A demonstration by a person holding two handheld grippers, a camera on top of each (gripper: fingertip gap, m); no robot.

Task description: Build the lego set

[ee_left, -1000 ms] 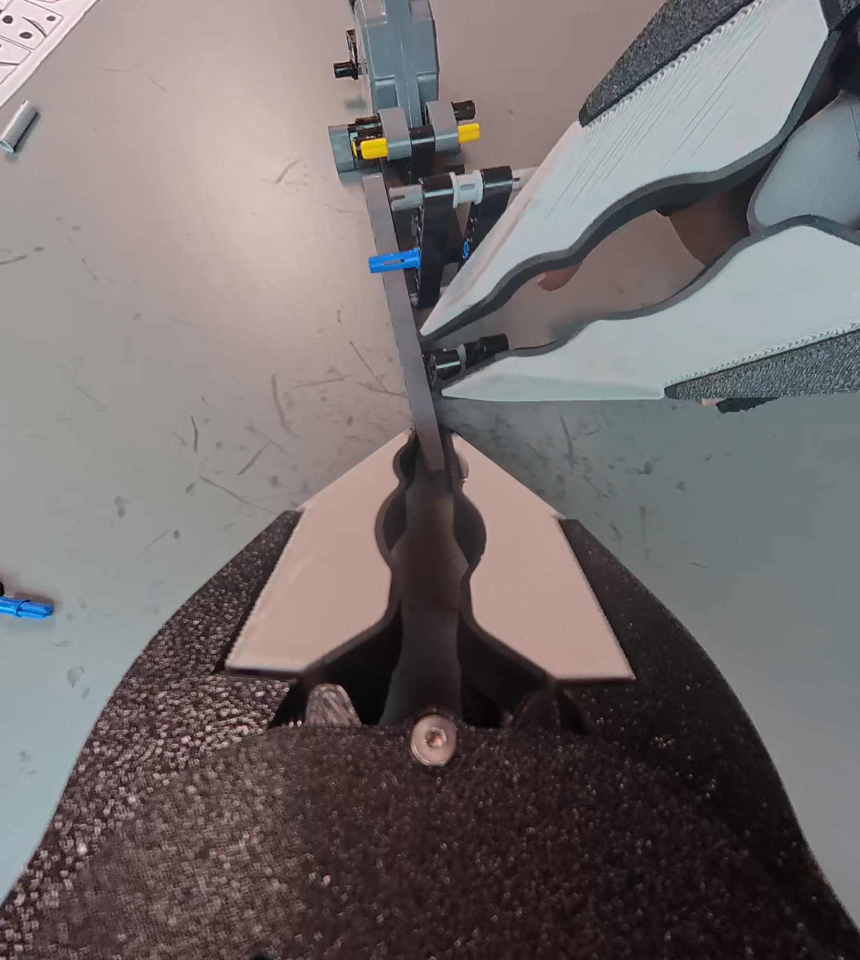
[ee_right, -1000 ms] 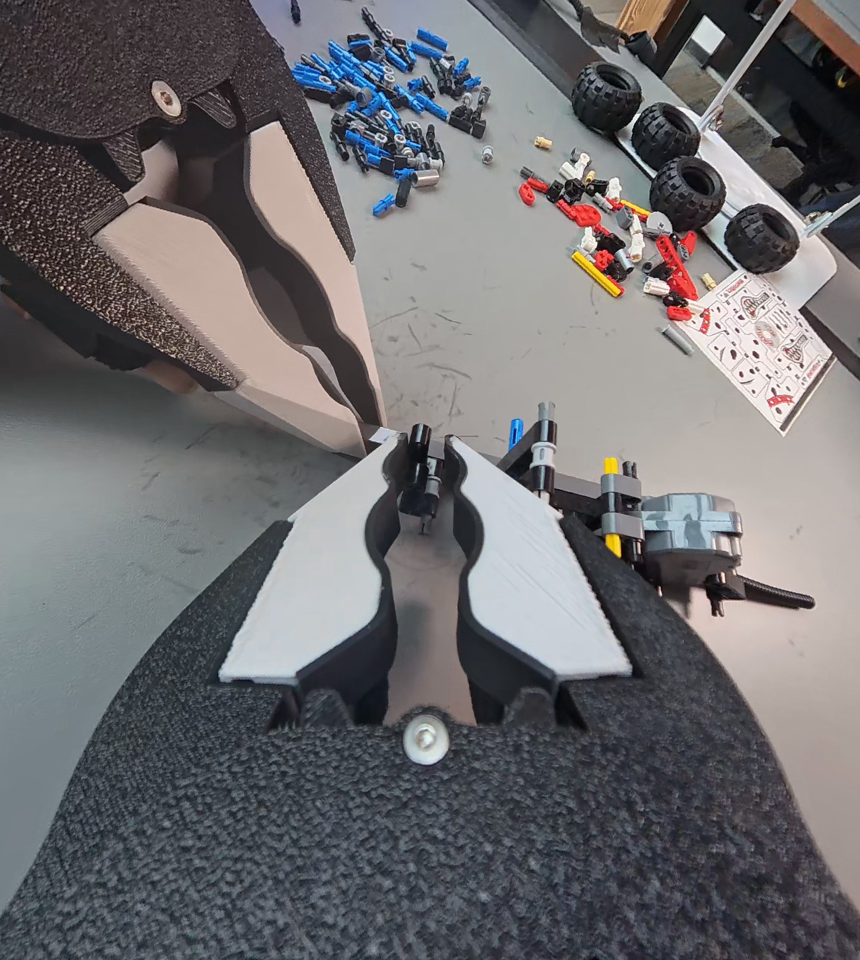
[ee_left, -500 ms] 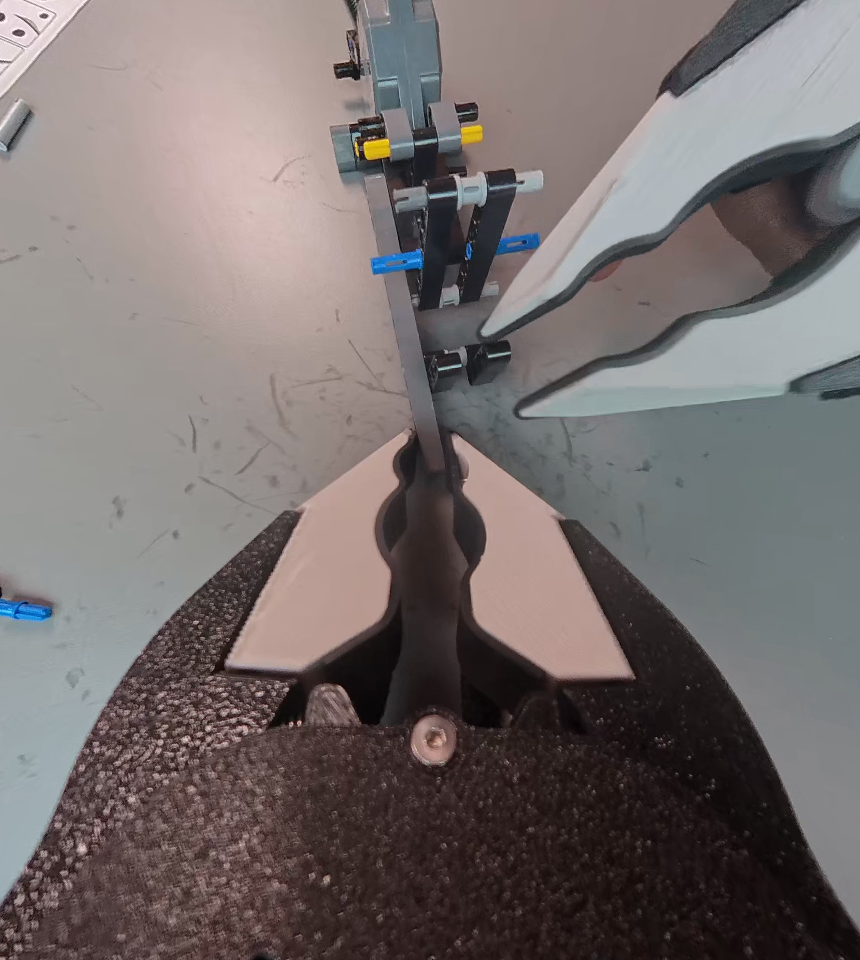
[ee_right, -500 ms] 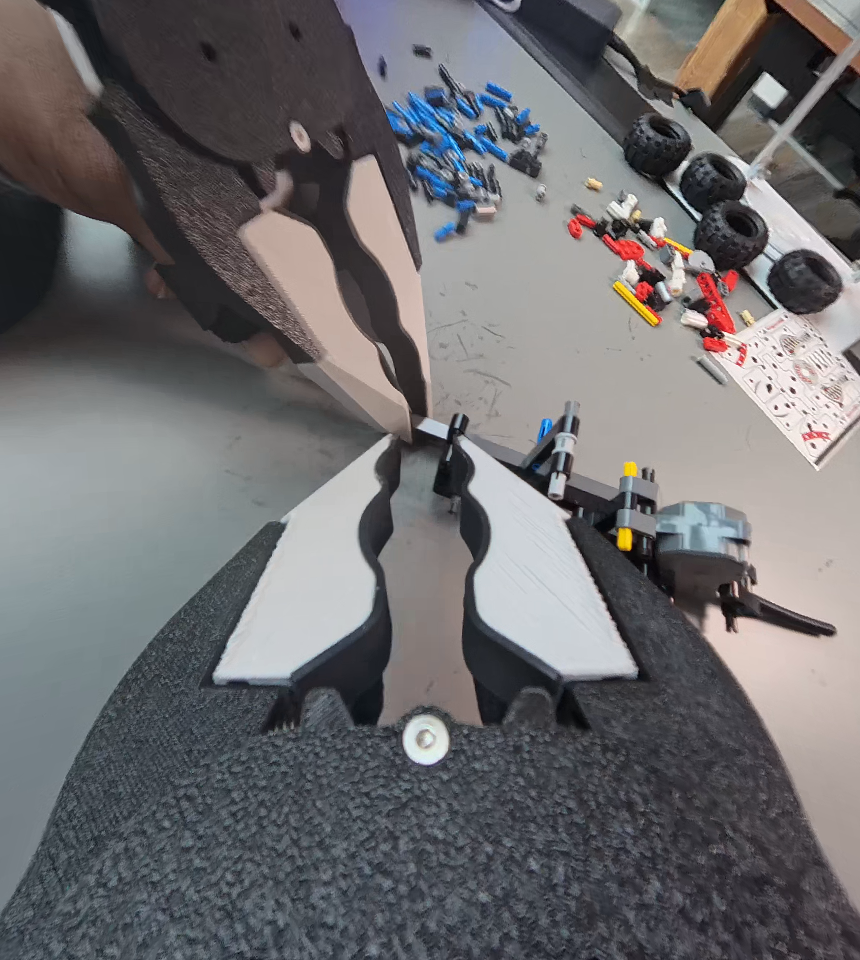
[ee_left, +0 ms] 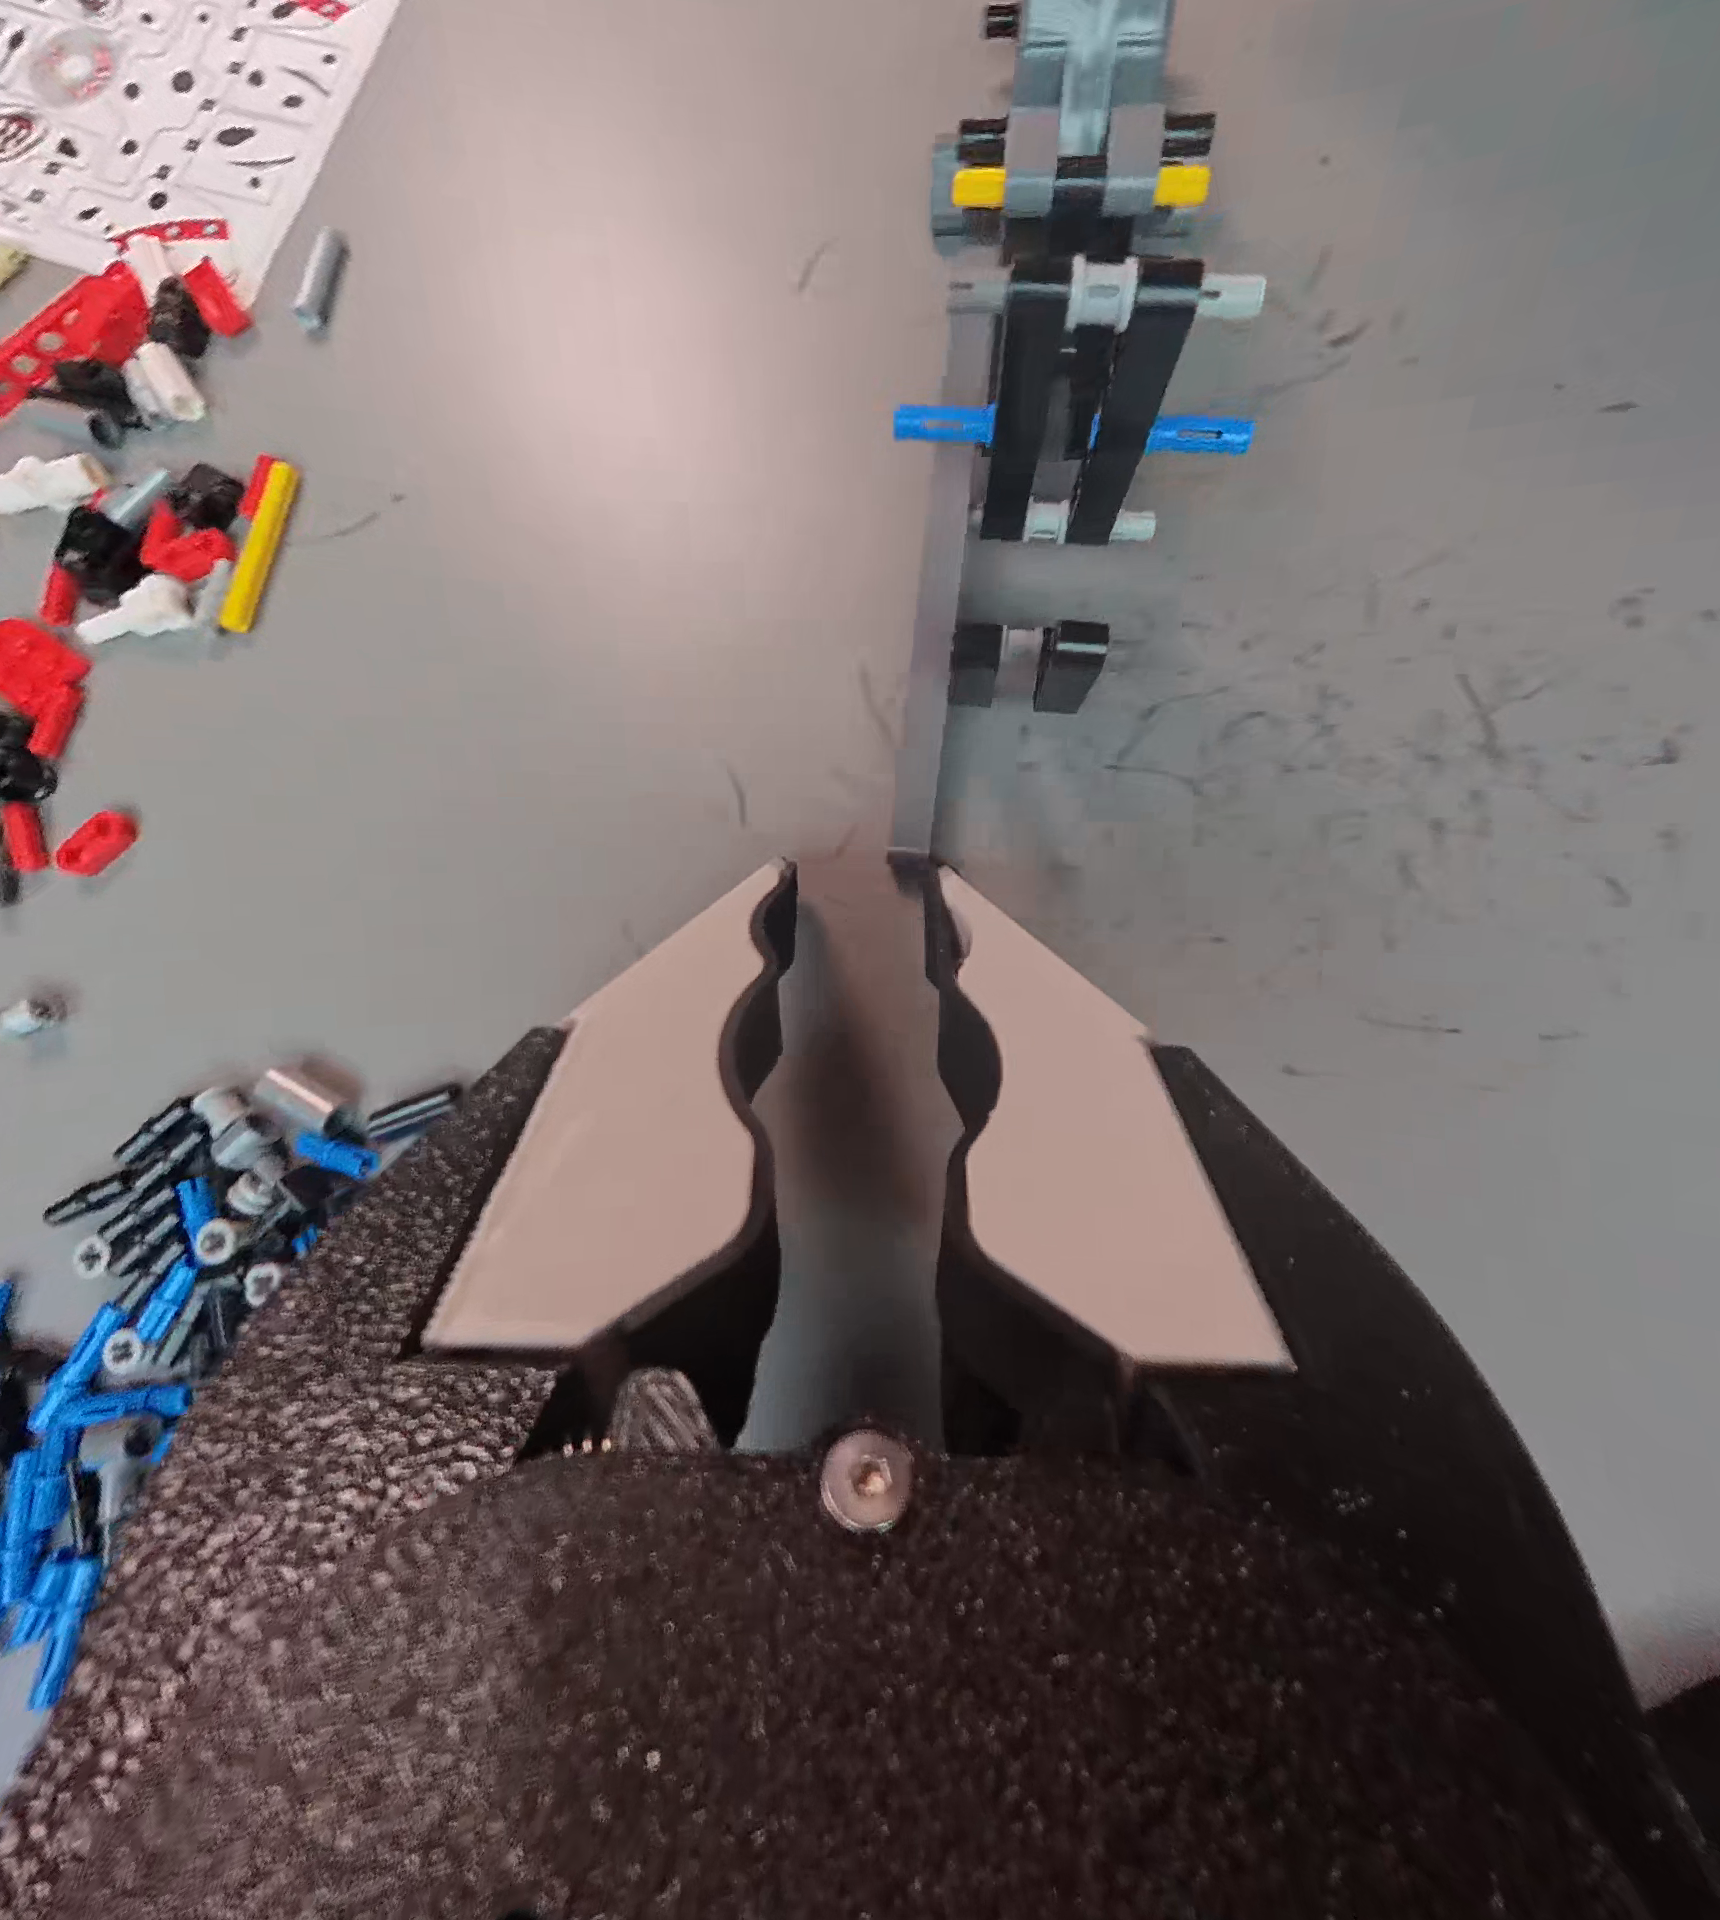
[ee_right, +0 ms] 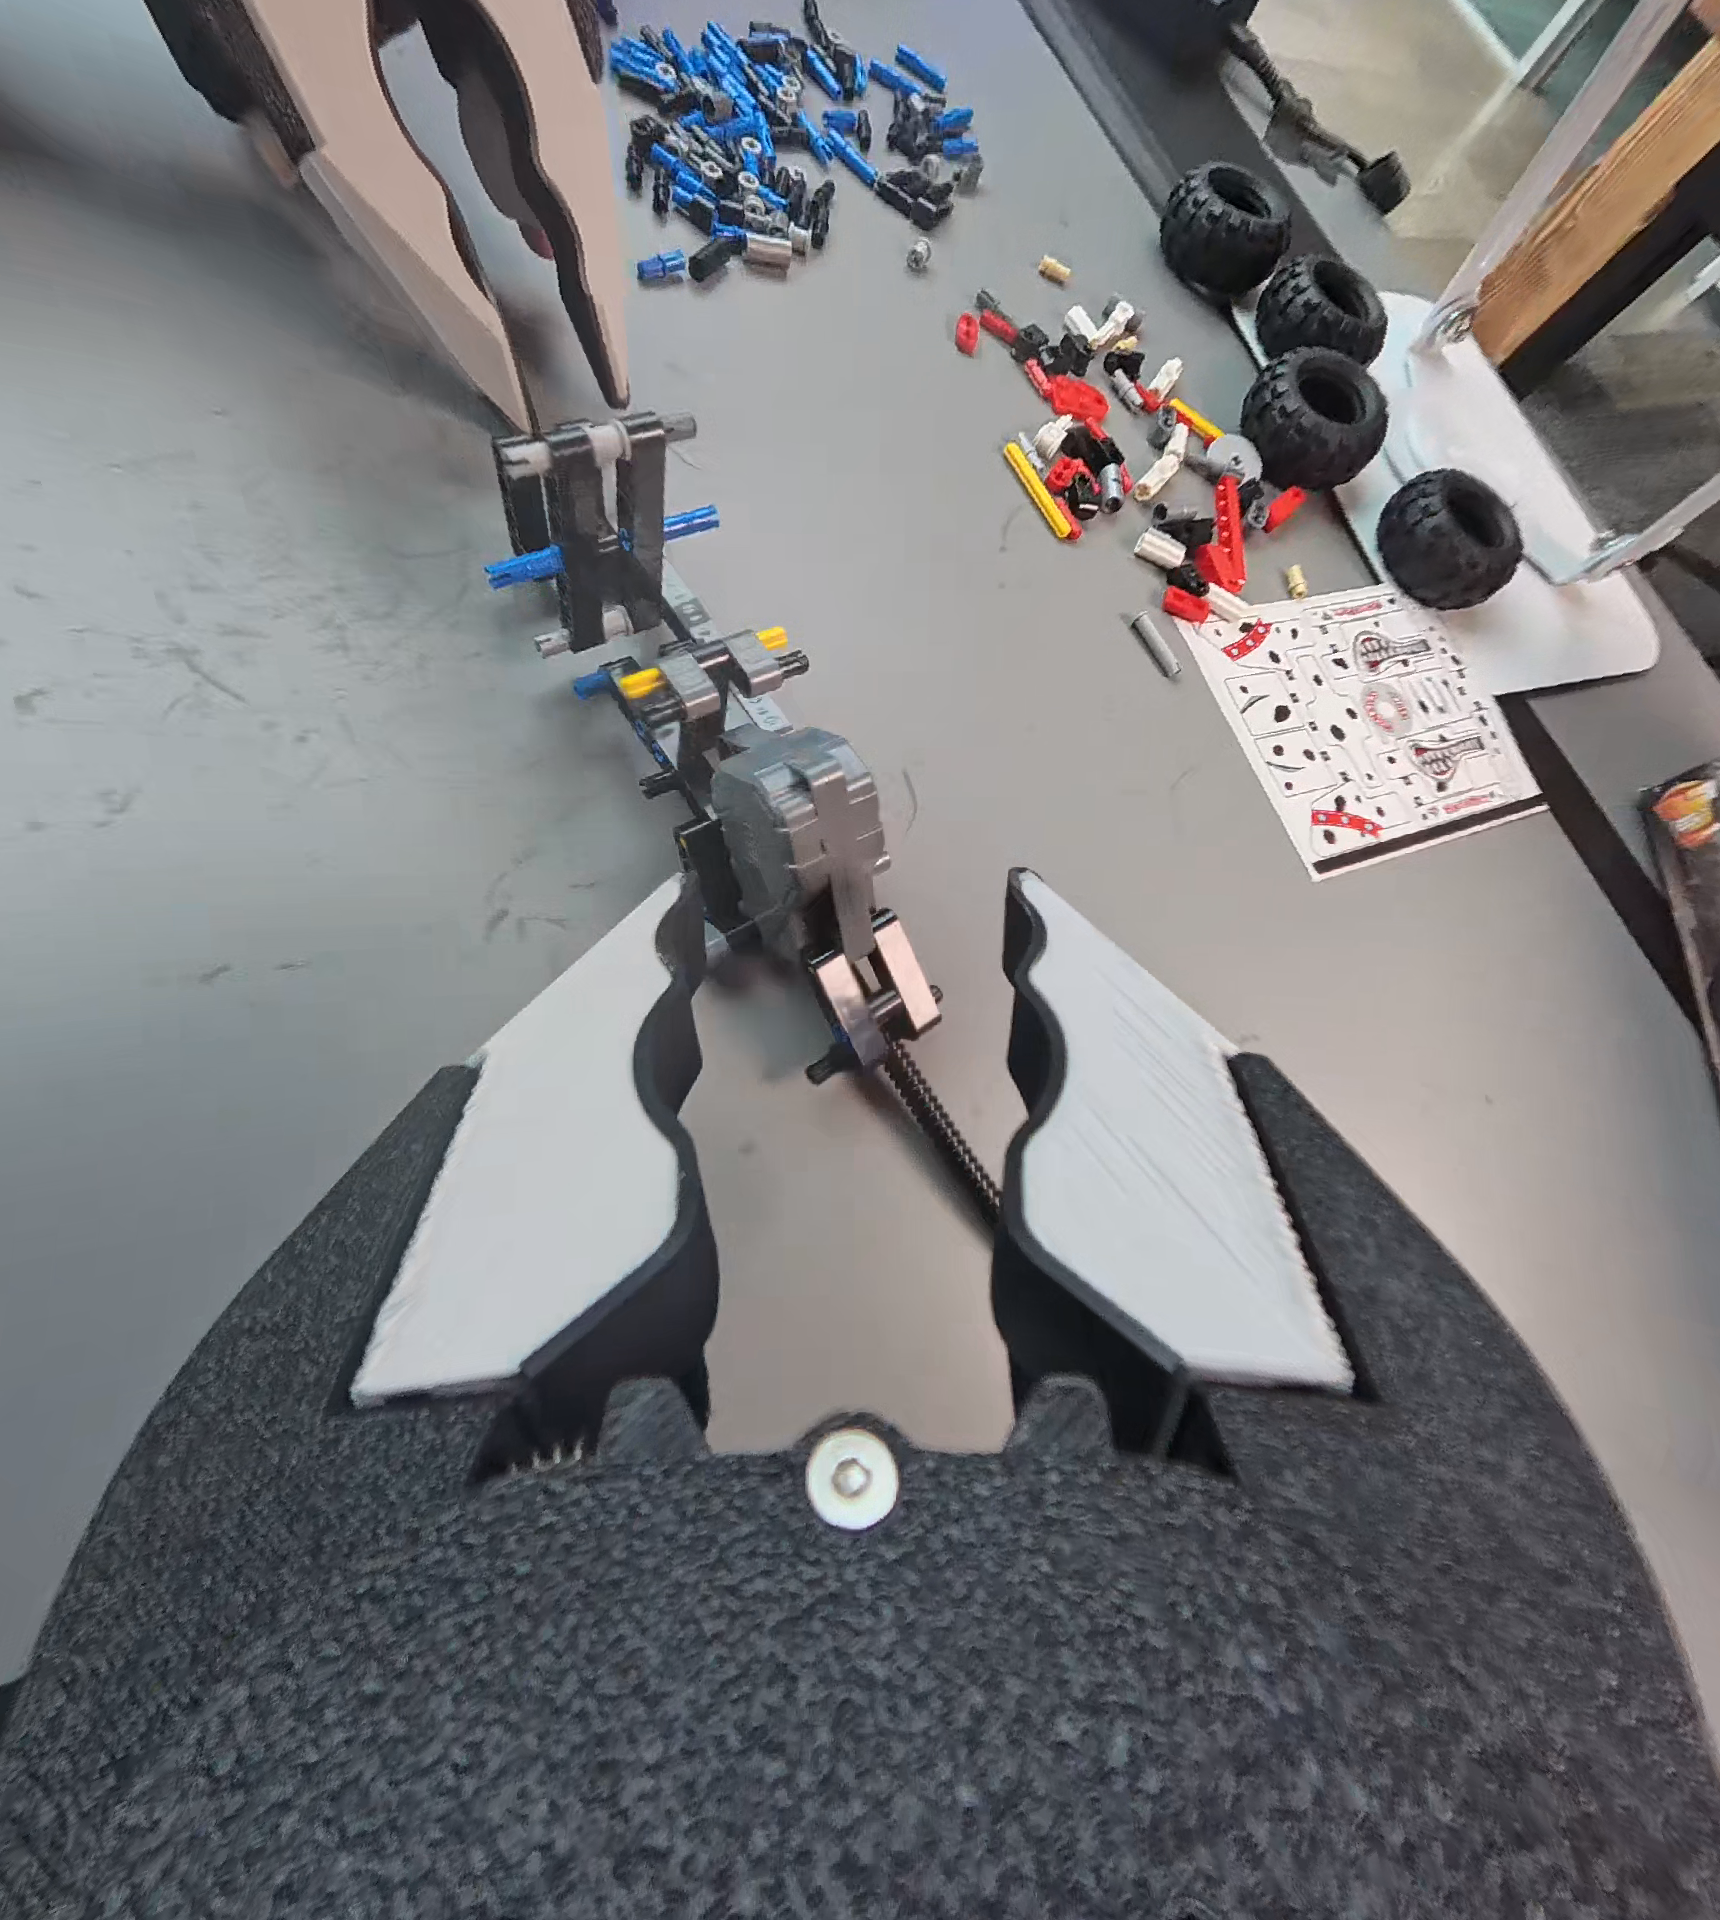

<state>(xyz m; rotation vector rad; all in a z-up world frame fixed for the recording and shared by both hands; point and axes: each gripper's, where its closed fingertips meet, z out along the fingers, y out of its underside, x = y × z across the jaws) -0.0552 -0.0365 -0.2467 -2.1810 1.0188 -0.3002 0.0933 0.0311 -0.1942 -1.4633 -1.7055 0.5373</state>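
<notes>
Your chassis spine is pinned up — four tyres and loose parts lie unused far right. Much remains, I judge; your left gripper gapes slightly, right gripper wide, both empty.

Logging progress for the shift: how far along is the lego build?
Early stage. Done: a long chassis with grey motor block, beams and pins lies on the table. In hand: nothing; left gripper and right gripper both have open jaws. Left: four tyres, blue pins, red parts, sticker sheet.
</notes>
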